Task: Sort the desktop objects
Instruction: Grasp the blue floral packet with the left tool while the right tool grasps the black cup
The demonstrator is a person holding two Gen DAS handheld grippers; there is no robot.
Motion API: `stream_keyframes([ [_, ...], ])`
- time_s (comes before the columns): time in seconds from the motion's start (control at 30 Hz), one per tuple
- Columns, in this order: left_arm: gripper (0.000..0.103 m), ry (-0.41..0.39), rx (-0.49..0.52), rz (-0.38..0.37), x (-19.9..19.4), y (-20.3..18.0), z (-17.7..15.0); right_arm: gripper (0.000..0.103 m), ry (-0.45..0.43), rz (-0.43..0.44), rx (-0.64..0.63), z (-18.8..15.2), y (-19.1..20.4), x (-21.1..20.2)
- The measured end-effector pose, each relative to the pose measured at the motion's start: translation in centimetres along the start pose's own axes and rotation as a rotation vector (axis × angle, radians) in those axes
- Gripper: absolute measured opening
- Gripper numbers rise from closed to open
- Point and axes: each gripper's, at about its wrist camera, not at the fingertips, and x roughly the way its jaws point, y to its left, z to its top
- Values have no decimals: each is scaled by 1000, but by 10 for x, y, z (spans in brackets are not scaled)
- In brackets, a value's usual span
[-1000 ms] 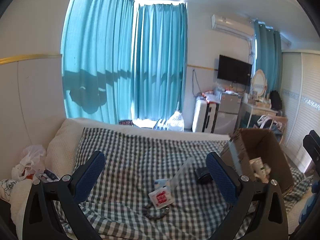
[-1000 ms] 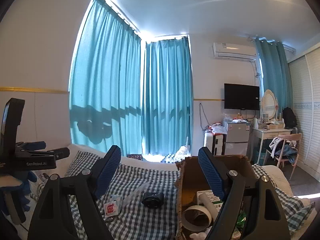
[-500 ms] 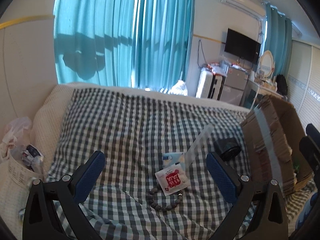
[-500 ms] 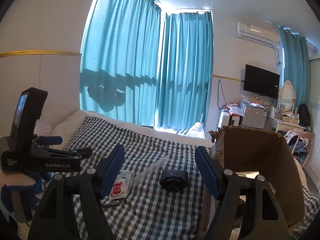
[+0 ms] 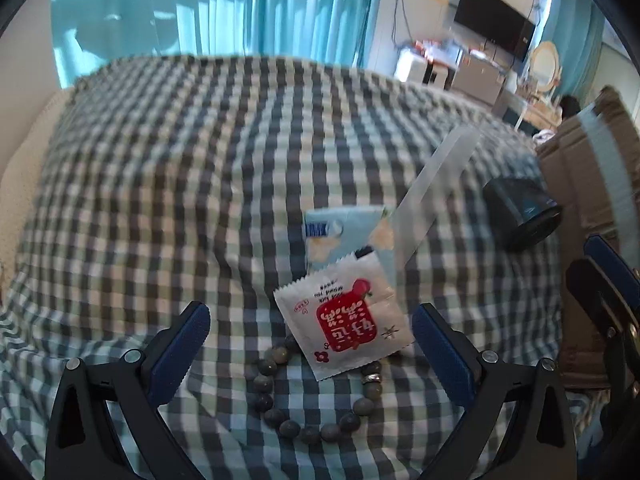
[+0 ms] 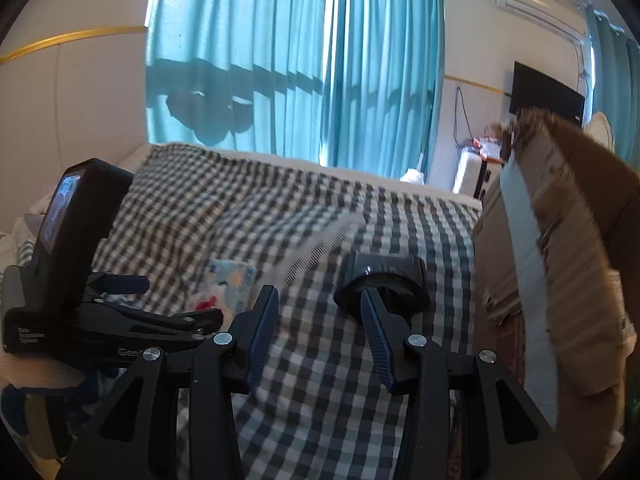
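sachet (image 5: 344, 322) overlapping bead bracelet (image 5: 316, 408), checked cloth (image 5: 160, 184)

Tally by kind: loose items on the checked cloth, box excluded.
Snack sachets: 2, the red-label sachet and the light blue packet
Bead bracelets: 1, the bracelet
Clear combs: 1, the comb
Black round items: 1, the black cylinder
Total: 5

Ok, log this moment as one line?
left gripper: open over sachet and bracelet | right gripper: closing, nothing between fingers, near black lid | box: right
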Motion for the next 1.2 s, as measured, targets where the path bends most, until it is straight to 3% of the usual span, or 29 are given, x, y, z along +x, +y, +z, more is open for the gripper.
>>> stream_keyframes([
  [0.2, 100, 94, -6, -20, 24, 0, -7, 44, -2, 16, 34, 0, -11, 26],
  [0.3, 89, 95, 1, -34, 25, -1, -7, 57, -16, -5, 28, -2, -13, 35],
  [0.33, 76, 94, 0, -40, 25, -1, -8, 63, -21, -7, 38, -2, -16, 37],
  [0.37, 57, 100, -10, -55, 26, 1, -9, 66, -24, -5, 49, -2, -19, 39],
  [0.53, 54, 118, -35, -85, 31, 6, -11, 66, -23, 21, 67, -2, -29, 49],
  [0.6, 53, 114, -38, -90, 29, 8, -11, 55, -22, 15, 63, -3, -29, 51],
  [0.67, 53, 111, -39, -96, 26, 11, -10, 15, -3, 37, 54, -4, -29, 54],
  [0.7, 53, 110, -37, -99, 25, 11, -10, 11, 0, 42, 45, -4, -28, 54],
  [1.2, 47, -16, 29, -145, -27, 22, -6, 11, -100, 11, 4, 17, -6, 5],
])
